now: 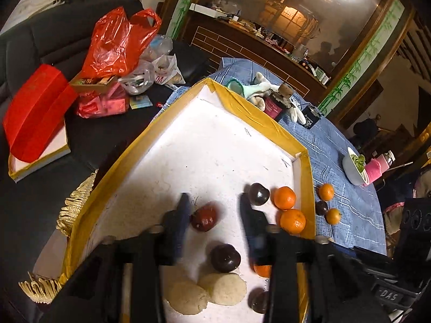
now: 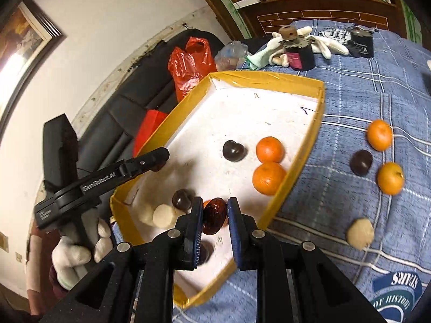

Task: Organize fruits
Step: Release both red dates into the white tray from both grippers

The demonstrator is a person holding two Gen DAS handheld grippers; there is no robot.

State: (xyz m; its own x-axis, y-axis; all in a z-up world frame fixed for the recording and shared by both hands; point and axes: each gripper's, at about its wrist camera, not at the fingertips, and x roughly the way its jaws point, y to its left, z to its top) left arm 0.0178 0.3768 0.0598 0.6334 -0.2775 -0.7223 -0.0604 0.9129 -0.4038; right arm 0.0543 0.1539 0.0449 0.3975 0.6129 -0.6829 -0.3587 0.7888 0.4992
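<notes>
The right hand-held gripper (image 2: 214, 216) is clamped on a reddish-brown fruit (image 2: 214, 215) above the tray's (image 2: 293, 177) 6 o'clock end. The left hand-held gripper (image 1: 212, 204) hangs with fingers apart over the tray, a red fruit (image 1: 204, 216) between them. Two oranges (image 2: 269, 149) lie at 3 o'clock inside; more sit on the bench (image 2: 350, 94).

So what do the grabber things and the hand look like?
Both grippers, left and right, are black frames with silver bolts and blue ribbed finger pads. The left one has white "GenRobot.AI" lettering. The hand holding it wears a white glove.
</notes>
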